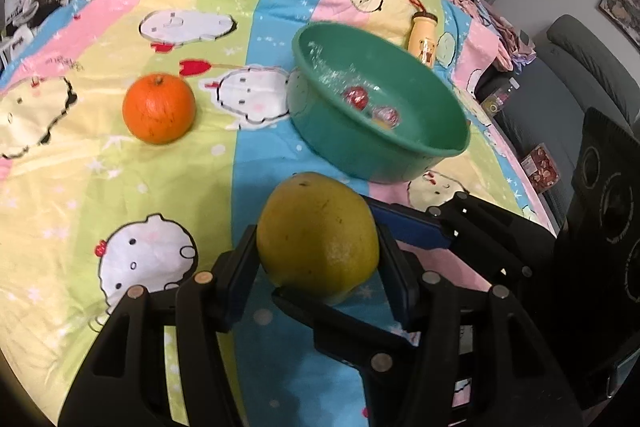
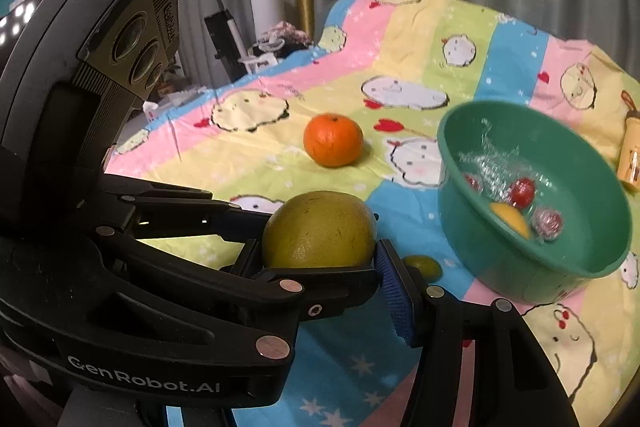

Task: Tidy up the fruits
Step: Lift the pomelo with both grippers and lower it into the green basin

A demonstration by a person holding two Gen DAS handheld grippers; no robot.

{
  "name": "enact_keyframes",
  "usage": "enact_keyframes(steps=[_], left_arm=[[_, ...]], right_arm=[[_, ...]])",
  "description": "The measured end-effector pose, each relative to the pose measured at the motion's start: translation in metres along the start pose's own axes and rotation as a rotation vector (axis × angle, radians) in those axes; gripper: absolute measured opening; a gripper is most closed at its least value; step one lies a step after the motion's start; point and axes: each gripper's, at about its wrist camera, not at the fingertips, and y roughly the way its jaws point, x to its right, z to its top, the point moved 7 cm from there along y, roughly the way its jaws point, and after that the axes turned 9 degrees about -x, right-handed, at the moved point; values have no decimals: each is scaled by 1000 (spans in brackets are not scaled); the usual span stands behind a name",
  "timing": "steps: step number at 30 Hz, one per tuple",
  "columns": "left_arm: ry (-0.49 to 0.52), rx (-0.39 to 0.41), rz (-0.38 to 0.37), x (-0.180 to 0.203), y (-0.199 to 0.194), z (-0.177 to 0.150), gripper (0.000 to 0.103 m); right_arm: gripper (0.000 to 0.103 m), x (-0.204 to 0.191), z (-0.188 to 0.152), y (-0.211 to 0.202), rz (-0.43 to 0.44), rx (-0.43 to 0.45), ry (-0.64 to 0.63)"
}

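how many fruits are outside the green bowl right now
3: the big yellow-green fruit clamped between both grippers, the orange on the cloth, and a small green one behind the gripper; others may be hidden.

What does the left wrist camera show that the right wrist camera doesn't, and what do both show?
Only the left wrist view shows the dark speaker cabinet at right and the grey chair behind it.

Only the right wrist view shows a small green fruit on the cloth past the claw, a yellow fruit inside the basin, and the left claw's camera housing.

Both show the big yellow-green pomelo gripped by the left claw and the right claw together, the orange on the striped cloth, and the green basin.
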Motion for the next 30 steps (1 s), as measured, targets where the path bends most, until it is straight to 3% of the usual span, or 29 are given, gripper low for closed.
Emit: enact_keyframes(steps=[13,30], left_arm=[[103,51,41,42,-18,29,56],[241,56,20,106,-9,81,56]], right_arm=[[60,18,13,-46,-24,132,42],[60,86,26,-91,-87,244,162]])
